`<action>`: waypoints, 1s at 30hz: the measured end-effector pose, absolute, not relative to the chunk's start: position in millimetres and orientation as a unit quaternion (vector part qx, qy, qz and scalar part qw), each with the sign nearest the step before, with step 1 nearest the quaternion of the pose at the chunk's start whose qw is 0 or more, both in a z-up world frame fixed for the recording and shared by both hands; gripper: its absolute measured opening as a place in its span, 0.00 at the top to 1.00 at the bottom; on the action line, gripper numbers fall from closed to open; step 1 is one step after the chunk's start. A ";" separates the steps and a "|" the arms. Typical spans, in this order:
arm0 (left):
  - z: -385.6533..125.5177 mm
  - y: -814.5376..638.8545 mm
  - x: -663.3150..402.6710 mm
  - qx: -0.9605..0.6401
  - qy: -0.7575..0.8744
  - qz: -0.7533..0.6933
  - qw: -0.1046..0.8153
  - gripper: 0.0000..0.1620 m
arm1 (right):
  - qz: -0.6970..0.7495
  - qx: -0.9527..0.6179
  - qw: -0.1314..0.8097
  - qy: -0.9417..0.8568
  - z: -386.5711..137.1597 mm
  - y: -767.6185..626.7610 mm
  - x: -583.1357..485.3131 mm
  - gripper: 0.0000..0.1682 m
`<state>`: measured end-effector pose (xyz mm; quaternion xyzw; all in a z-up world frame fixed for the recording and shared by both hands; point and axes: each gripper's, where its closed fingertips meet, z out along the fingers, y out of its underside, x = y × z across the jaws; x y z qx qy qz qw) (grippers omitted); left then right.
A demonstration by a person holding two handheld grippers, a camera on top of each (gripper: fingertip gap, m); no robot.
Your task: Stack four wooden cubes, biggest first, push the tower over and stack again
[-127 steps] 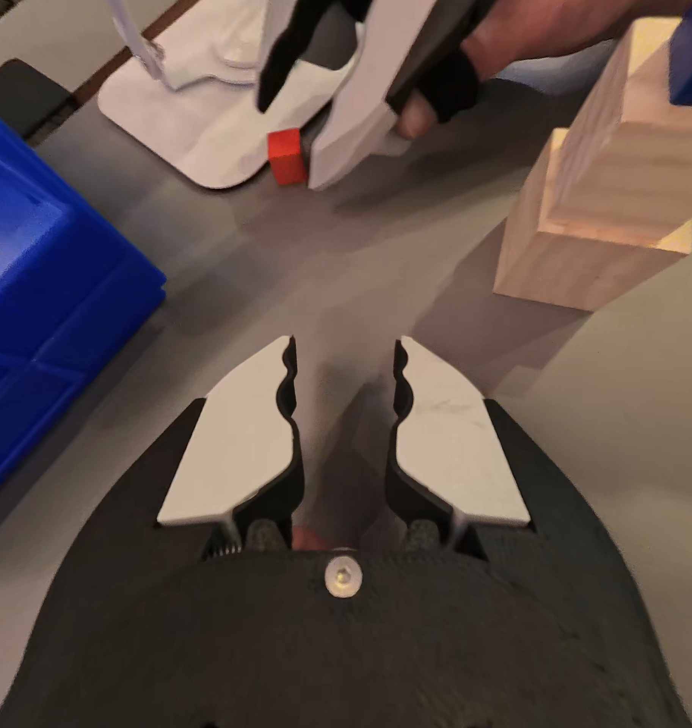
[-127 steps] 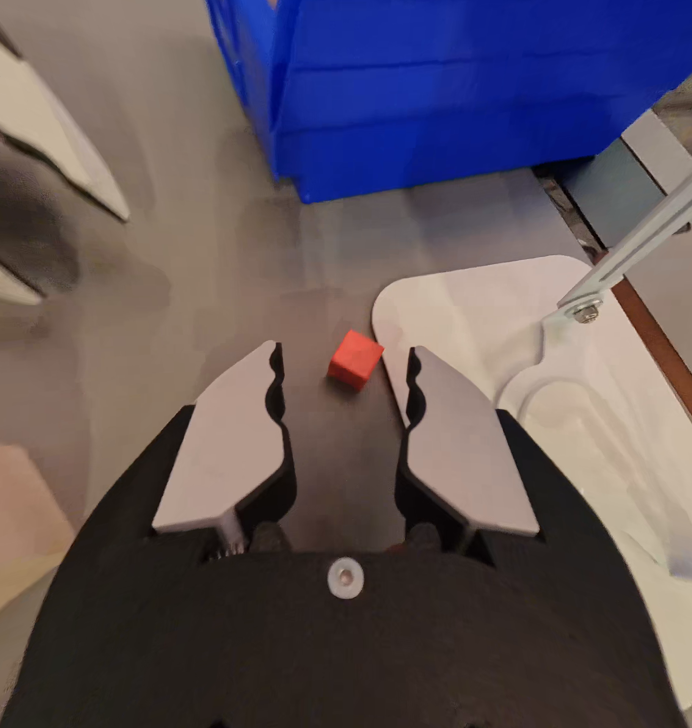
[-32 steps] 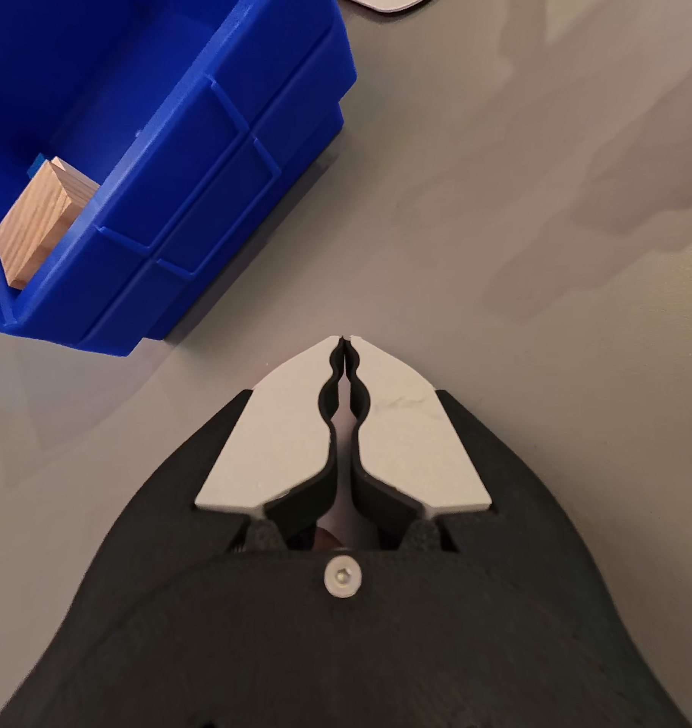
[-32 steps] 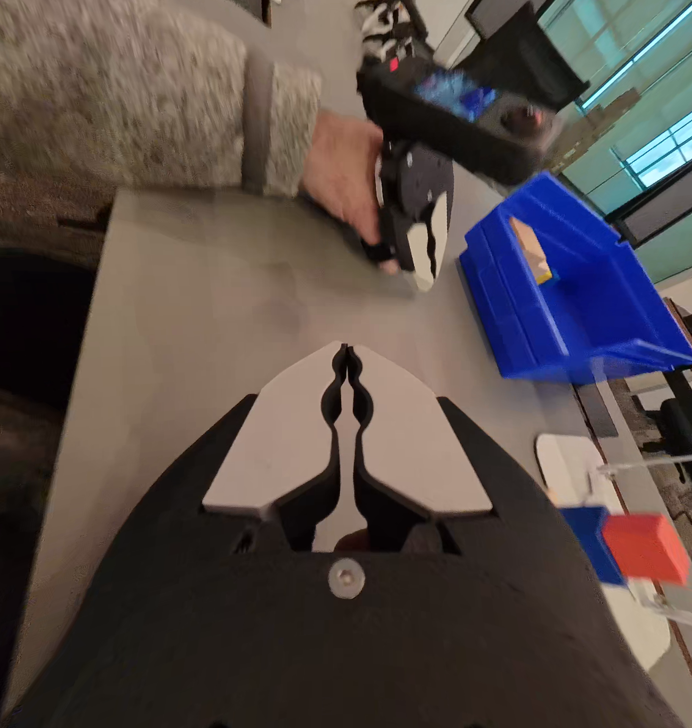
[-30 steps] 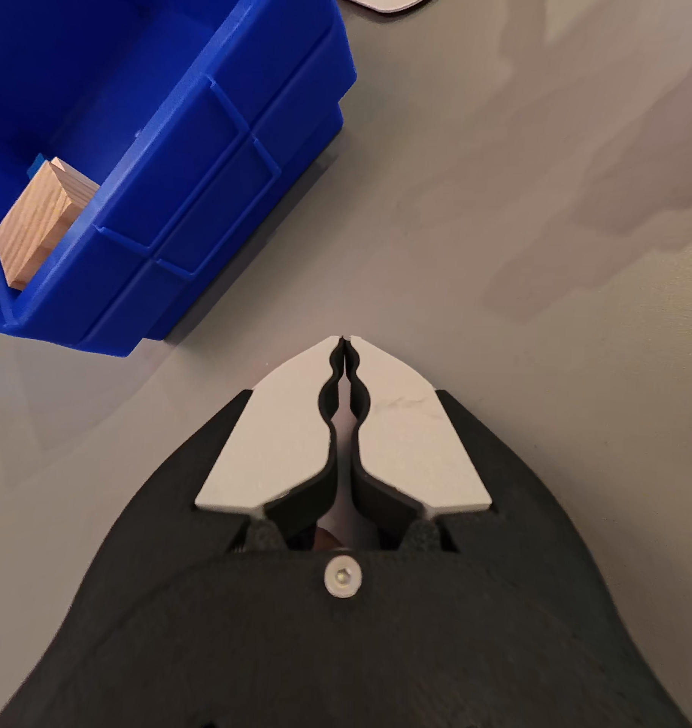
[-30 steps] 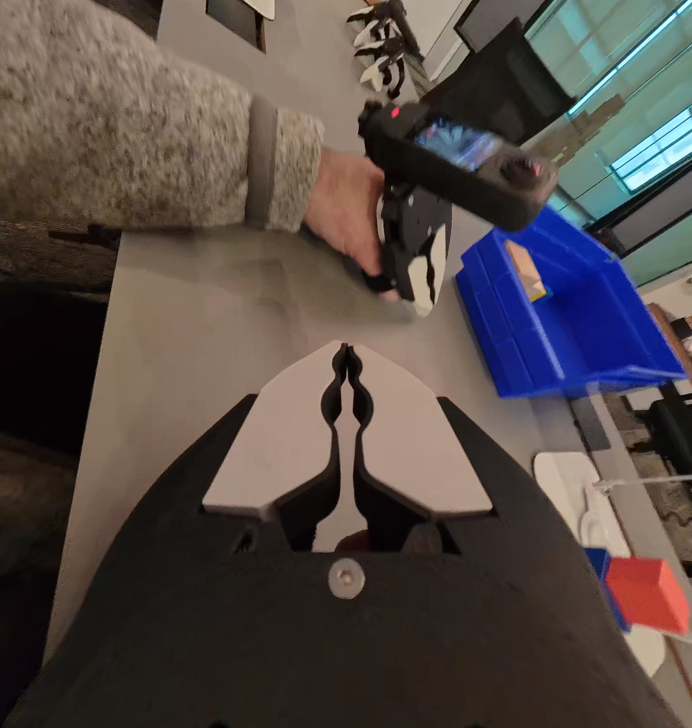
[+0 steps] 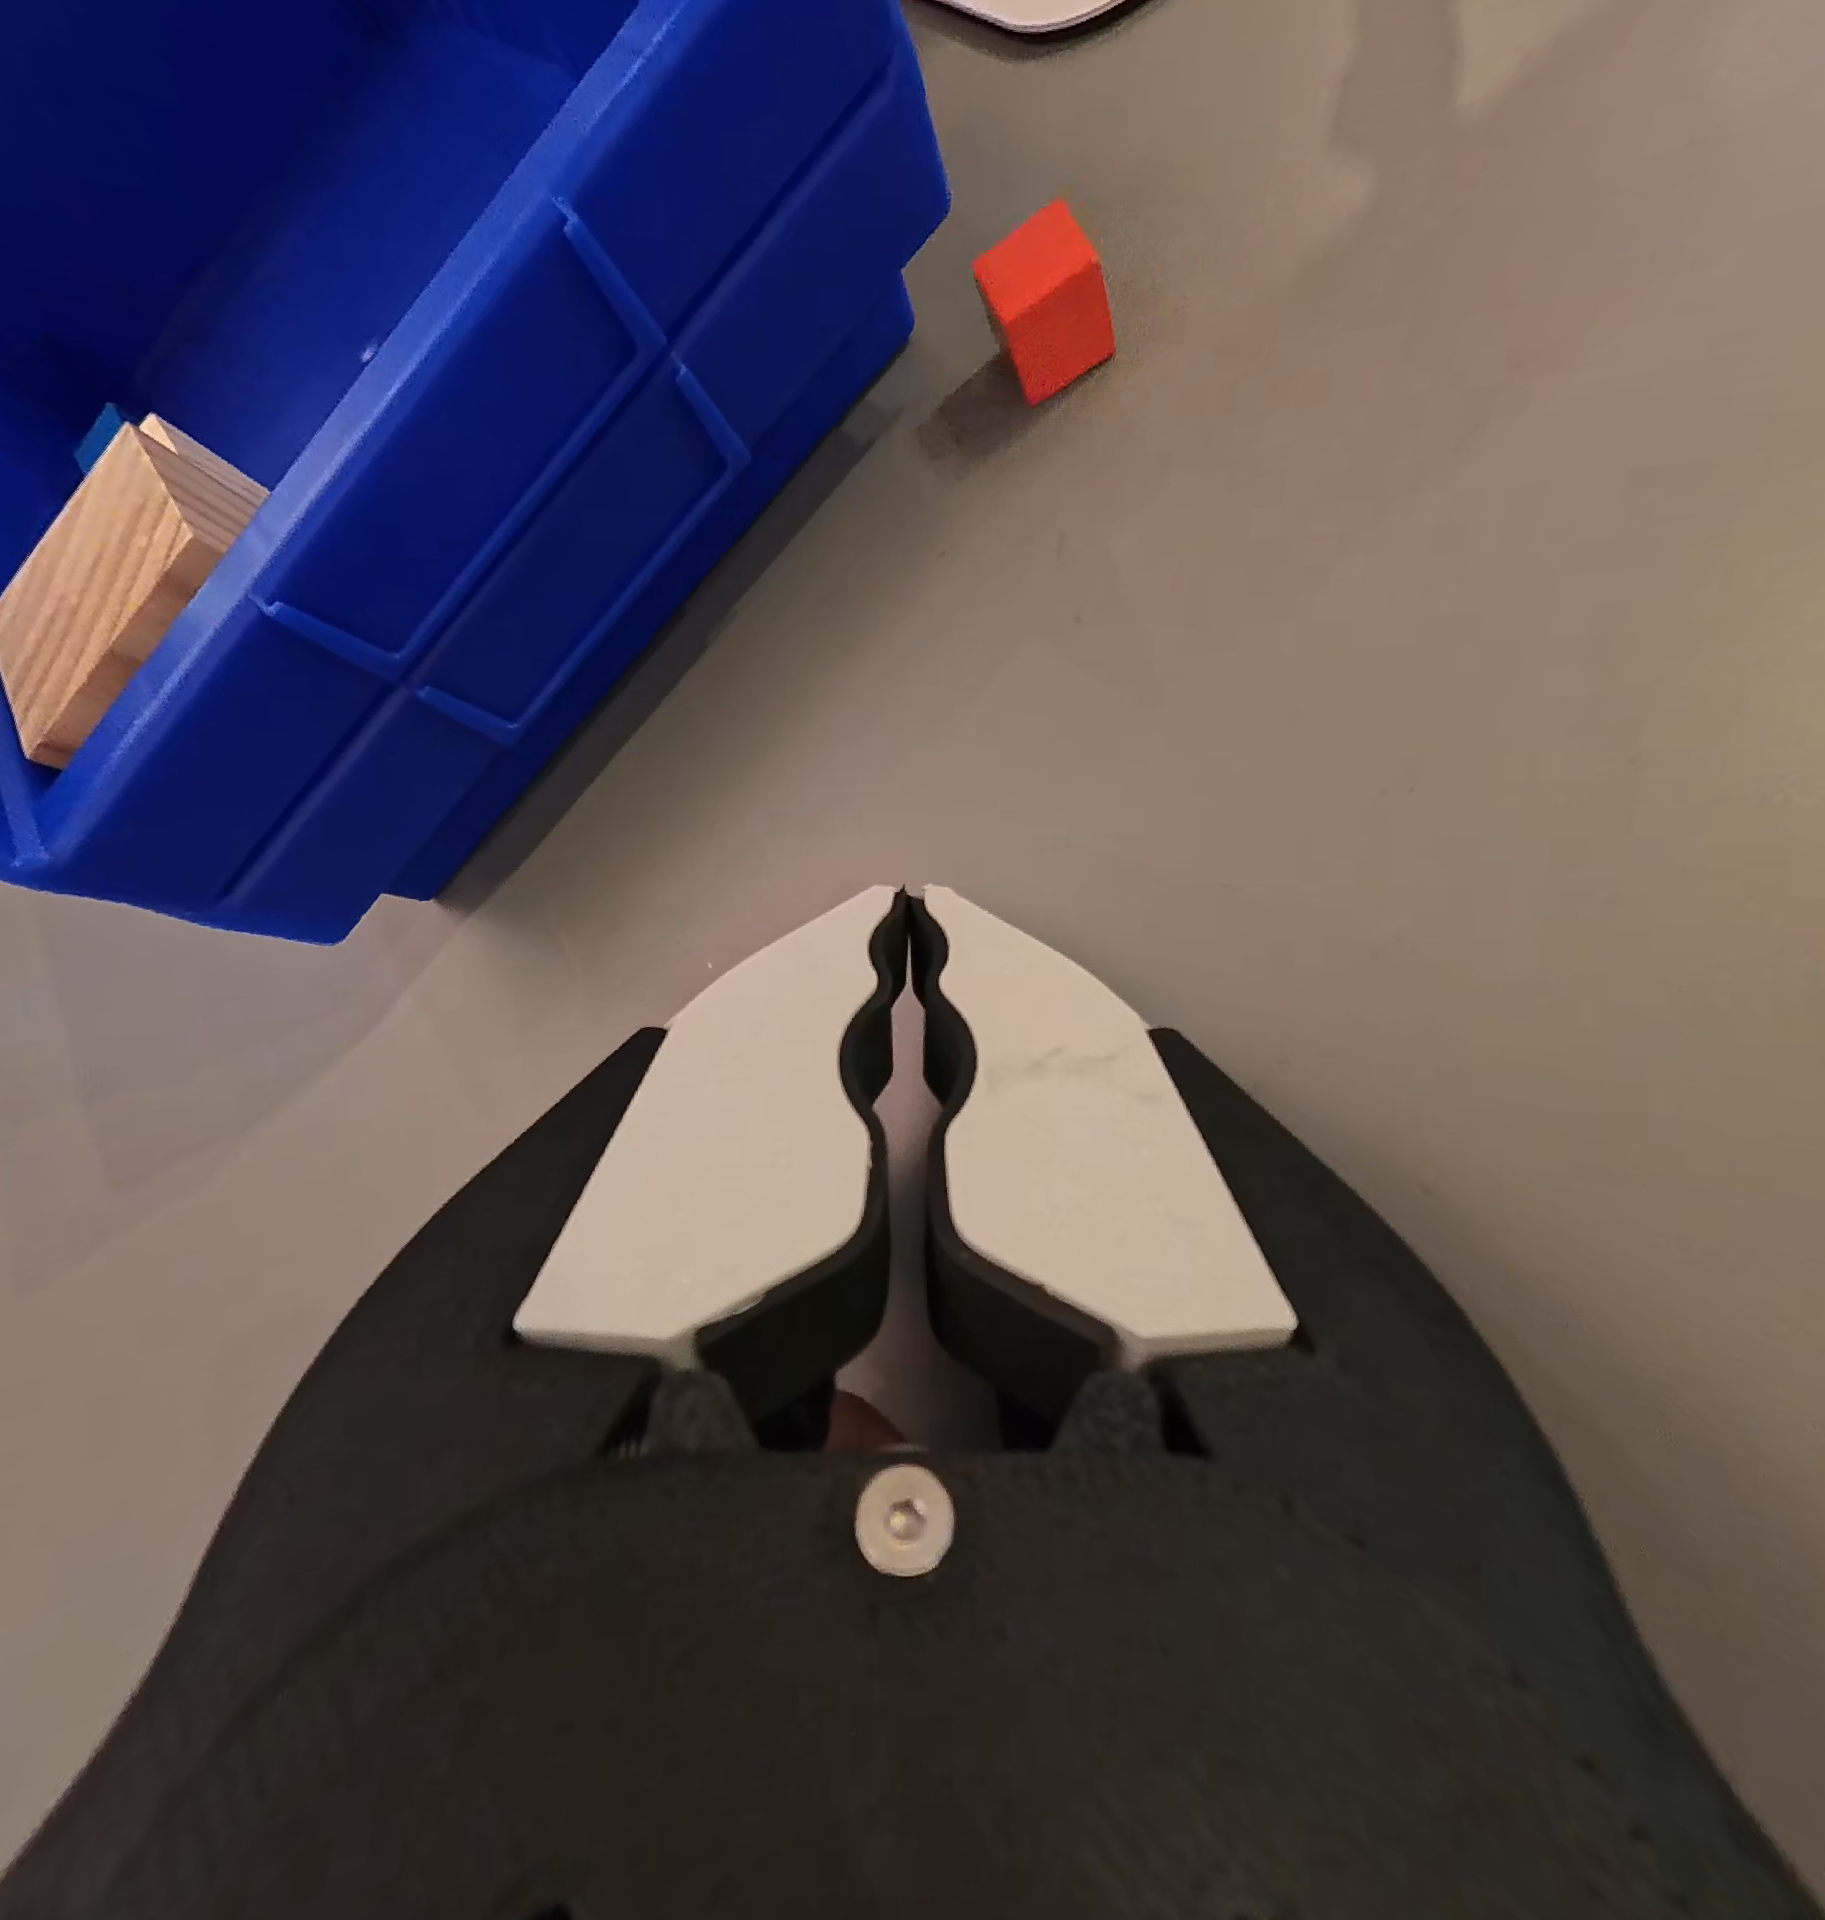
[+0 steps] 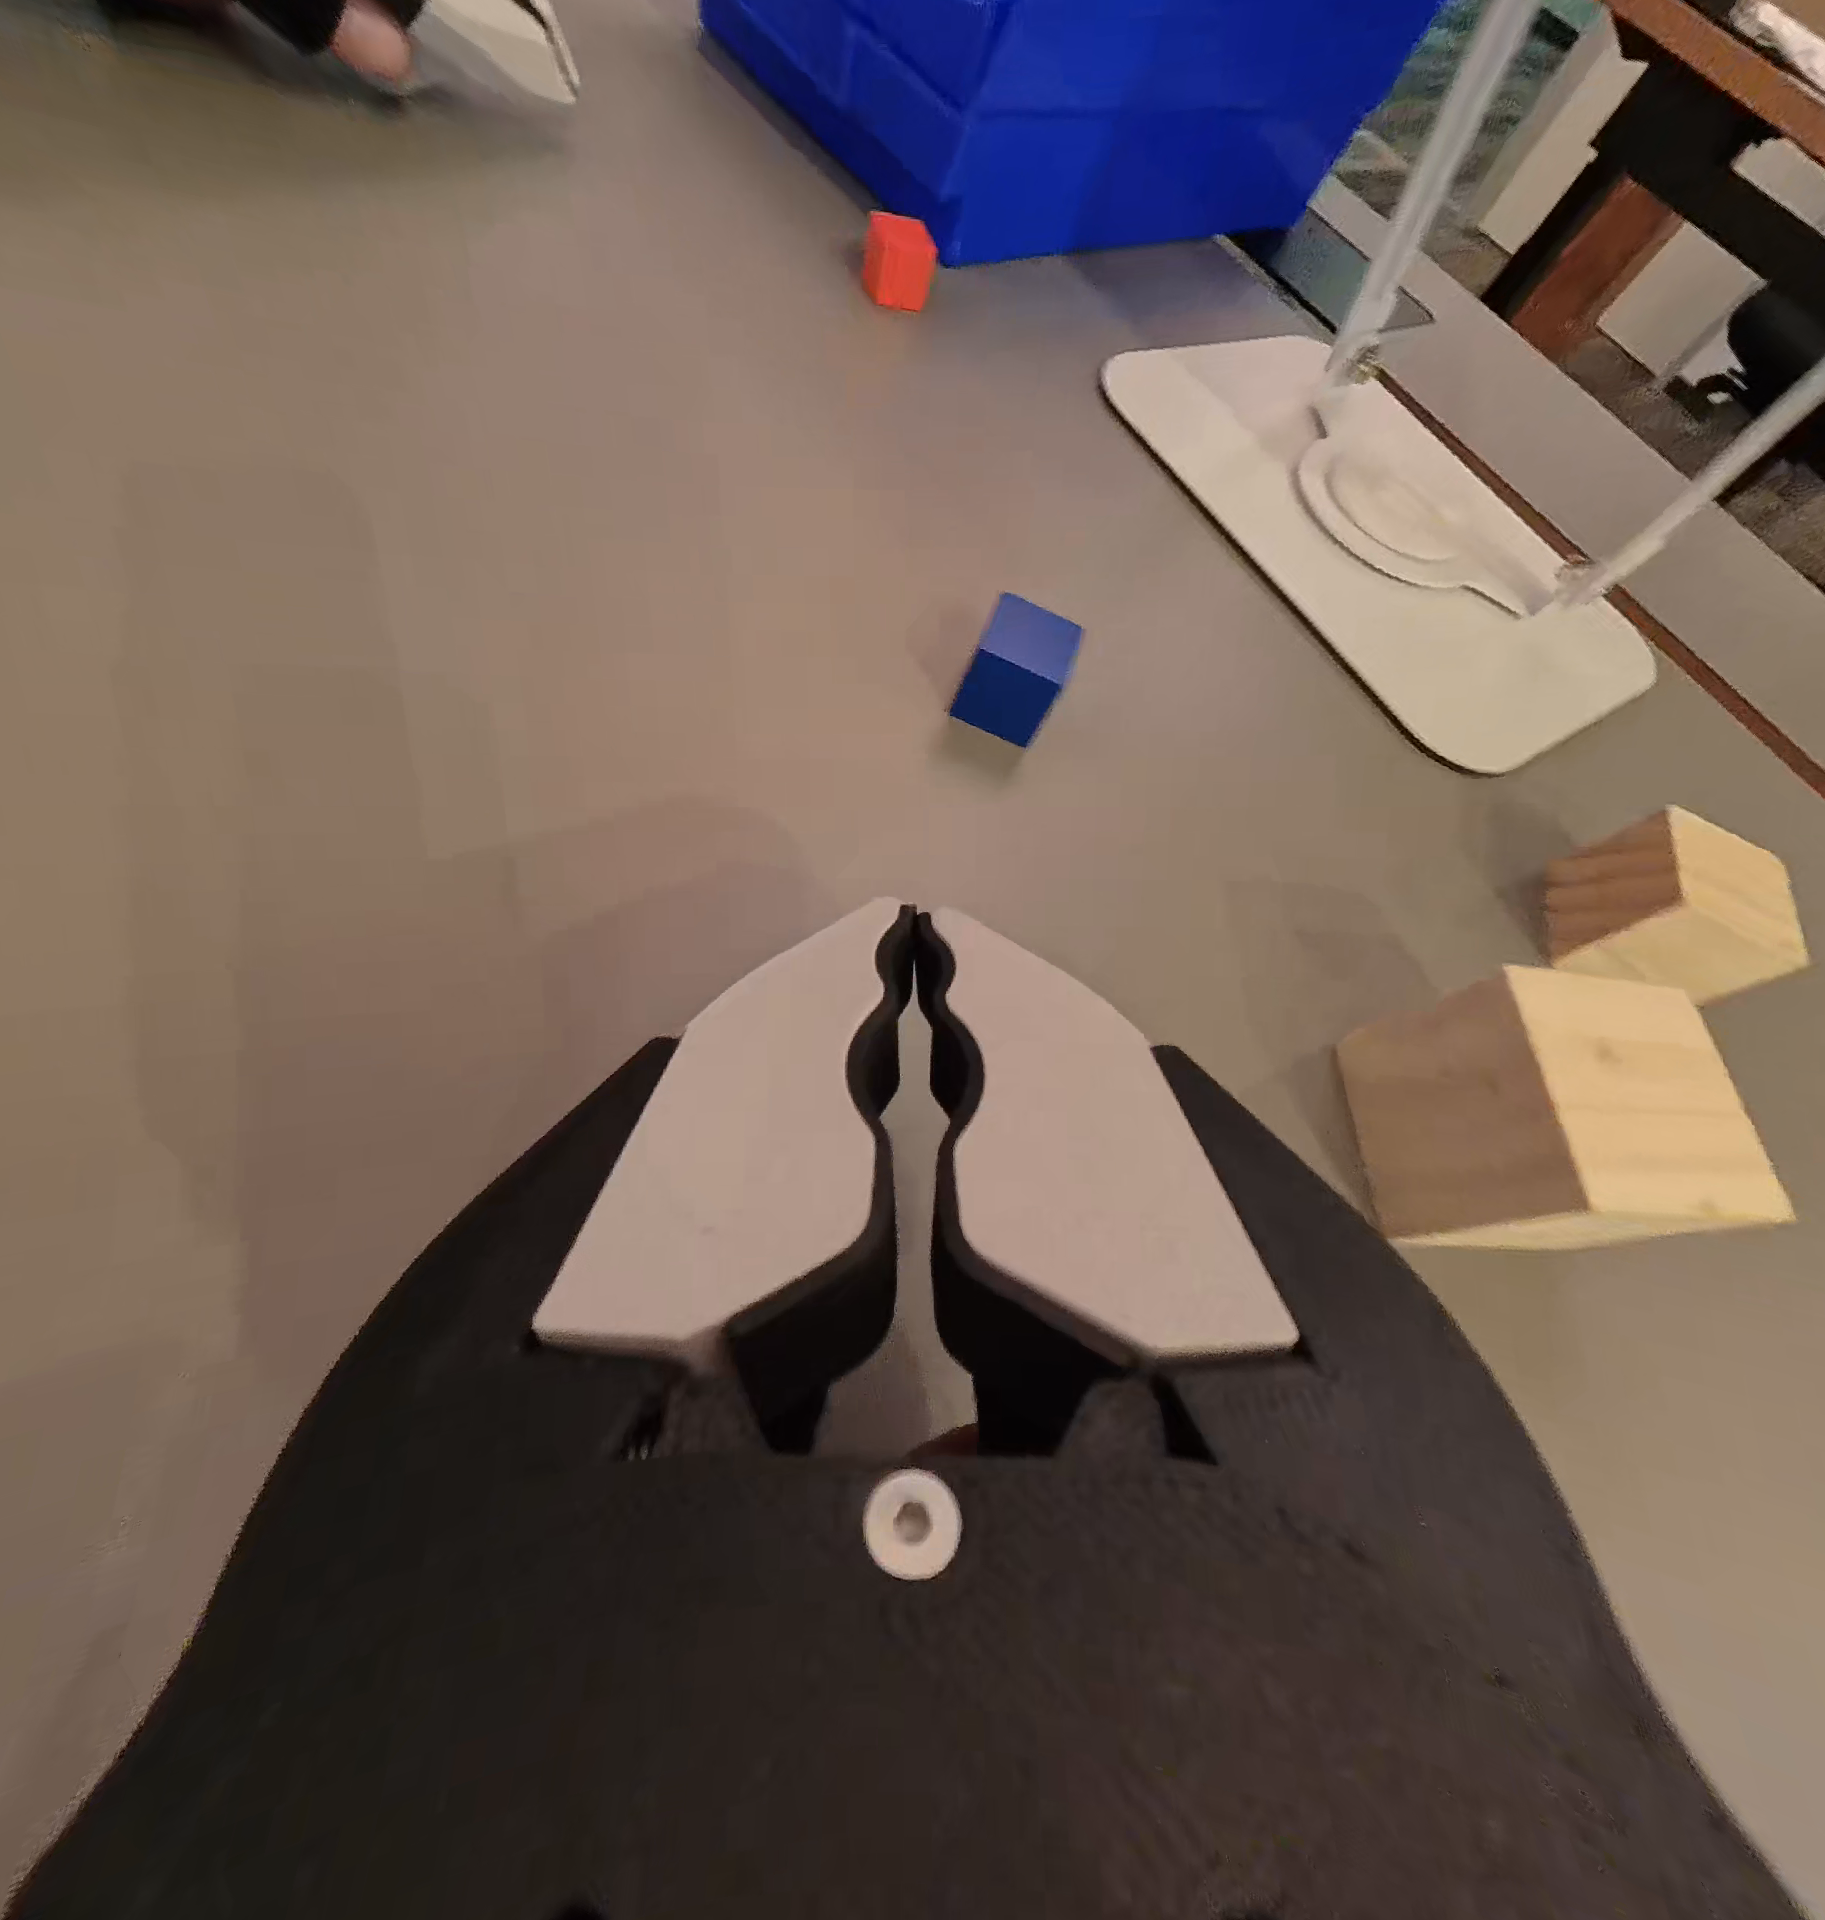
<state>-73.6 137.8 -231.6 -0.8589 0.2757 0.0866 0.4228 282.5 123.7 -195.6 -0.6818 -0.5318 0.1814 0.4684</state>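
Four cubes lie scattered on the grey table. In the right wrist view the big pale wooden cube lies at the right, a smaller wooden cube just behind it, a blue cube ahead, and a small red cube far off by the blue bin. The red cube also shows in the left wrist view. My right gripper is shut and empty, left of the big cube. My left gripper is shut and empty beside the bin; it also shows in the right wrist view.
A blue plastic bin stands at the left and holds a wooden block; it shows in the right wrist view too. A white stand base with thin metal rods sits at the right near the table's edge. There is about 35 centimetres between the tips of the two grippers. It is some 10 centimetres from my right tips to the blue cube.
The tower has fallen: the cubes now lie apart on the table and the red cube has come to rest by the bin. My right gripper has swung to look along the table. My left gripper stays still.
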 end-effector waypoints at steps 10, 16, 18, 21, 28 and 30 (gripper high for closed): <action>-231.4 138.1 -72.9 -0.858 0.279 0.086 0.423 1.00 | 0.186 -0.707 0.512 -0.452 -176.8 190.8 365.1 0.94; -231.3 138.5 -72.4 -0.858 0.279 0.084 0.423 1.00 | 0.149 -0.727 0.490 -0.457 -184.1 228.3 381.2 0.53; -231.4 138.7 -72.3 -0.858 0.279 0.084 0.423 1.00 | 0.154 -0.736 0.467 -0.465 -194.0 238.0 375.7 0.43; -231.3 138.6 -72.3 -0.858 0.278 0.083 0.423 1.00 | 0.181 -0.752 0.425 -0.469 -209.3 248.8 366.0 0.38; -229.9 140.3 -67.5 -0.850 0.293 0.089 0.429 1.00 | 0.240 -0.721 0.388 -0.521 -212.0 246.0 331.7 0.61; -222.4 141.7 -50.9 -0.841 0.297 0.066 0.448 1.00 | 0.242 -0.703 0.386 -0.547 -210.1 236.0 323.5 0.61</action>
